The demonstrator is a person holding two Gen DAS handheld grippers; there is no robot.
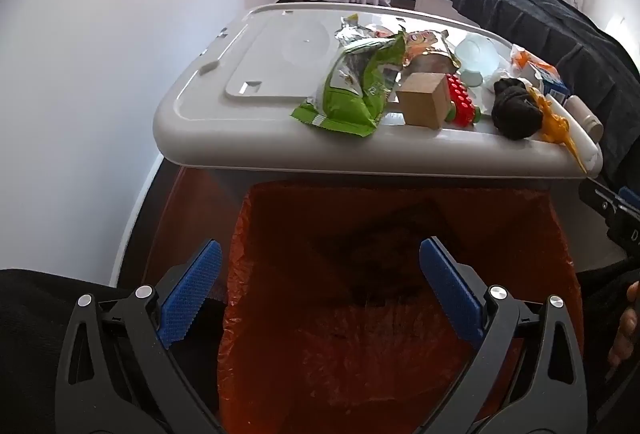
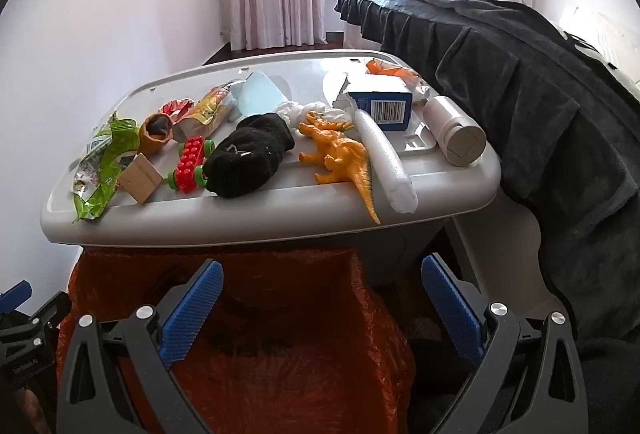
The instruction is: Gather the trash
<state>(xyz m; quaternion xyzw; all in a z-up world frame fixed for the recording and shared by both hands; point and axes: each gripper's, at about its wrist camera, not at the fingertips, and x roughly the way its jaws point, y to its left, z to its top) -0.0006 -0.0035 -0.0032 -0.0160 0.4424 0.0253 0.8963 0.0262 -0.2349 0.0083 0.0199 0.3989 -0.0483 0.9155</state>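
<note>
Trash bag (image 1: 360, 334) hangs under my left gripper (image 1: 320, 290) and right gripper (image 2: 322, 308), both spread, empty. Next: reach ahead for the green wrapper (image 2: 104, 169) on the bench (image 2: 260, 222).

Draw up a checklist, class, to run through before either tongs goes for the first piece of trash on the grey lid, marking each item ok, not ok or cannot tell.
1. Left tongs open and empty: ok.
2. Right tongs open and empty: ok.
3. Orange bag mouth open below the grey lid: ok.
4. Green wrapper reachable at the lid's near edge, nothing lying on it: ok.
5. Trash apart from keepers: not ok; the toy dinosaur, black sock and wooden block lie among the wrappers.
6. Room left inside the bag: cannot tell, its bottom is dark.
</note>
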